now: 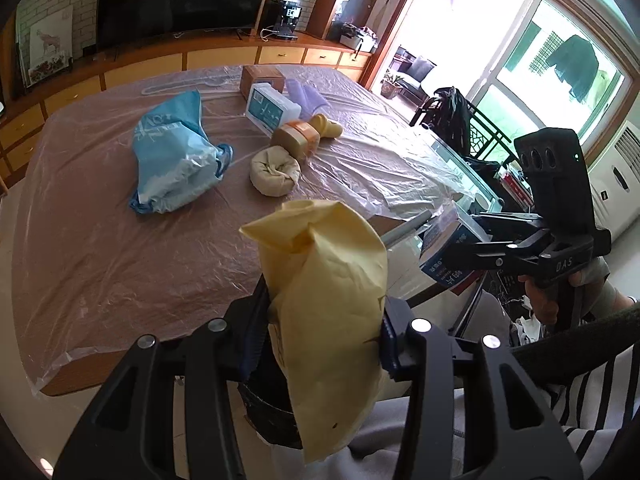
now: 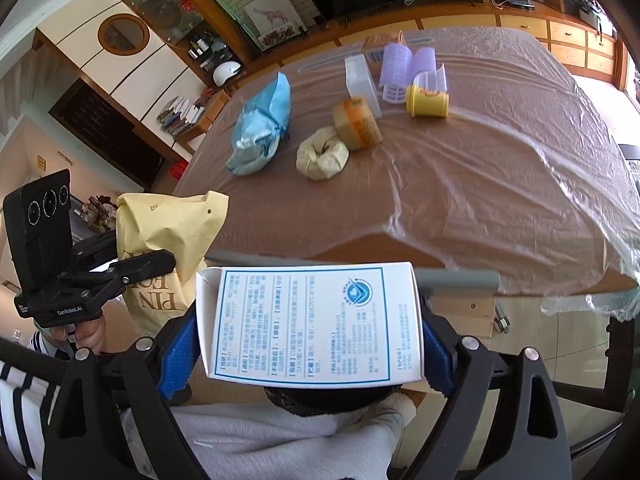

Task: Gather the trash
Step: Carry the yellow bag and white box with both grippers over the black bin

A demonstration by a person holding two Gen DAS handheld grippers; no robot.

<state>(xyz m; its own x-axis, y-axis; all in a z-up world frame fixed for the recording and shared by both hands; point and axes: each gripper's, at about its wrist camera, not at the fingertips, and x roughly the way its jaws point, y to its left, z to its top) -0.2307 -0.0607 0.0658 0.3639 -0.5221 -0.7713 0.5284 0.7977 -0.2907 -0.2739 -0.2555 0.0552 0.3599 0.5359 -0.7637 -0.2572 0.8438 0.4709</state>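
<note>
My left gripper (image 1: 324,328) is shut on a crumpled yellow paper bag (image 1: 328,288) and holds it off the table's near edge; the bag also shows in the right wrist view (image 2: 168,236). My right gripper (image 2: 310,344) is shut on a white box with blue print (image 2: 312,324), also seen in the left wrist view (image 1: 448,252). A dark bin opening (image 2: 332,398) lies just below the box. On the table lie a blue plastic bag (image 1: 172,160), a beige crumpled wad (image 1: 274,172), an orange-labelled tub (image 1: 298,138) and a yellow cup (image 2: 426,100).
The table (image 2: 480,184) is covered with clear plastic film. At its far side stand a white box (image 1: 268,108), a cardboard box (image 1: 262,76) and purple mesh pieces (image 2: 404,62). A grey rod (image 2: 456,280) runs along the near edge. Cabinets and a TV line the wall.
</note>
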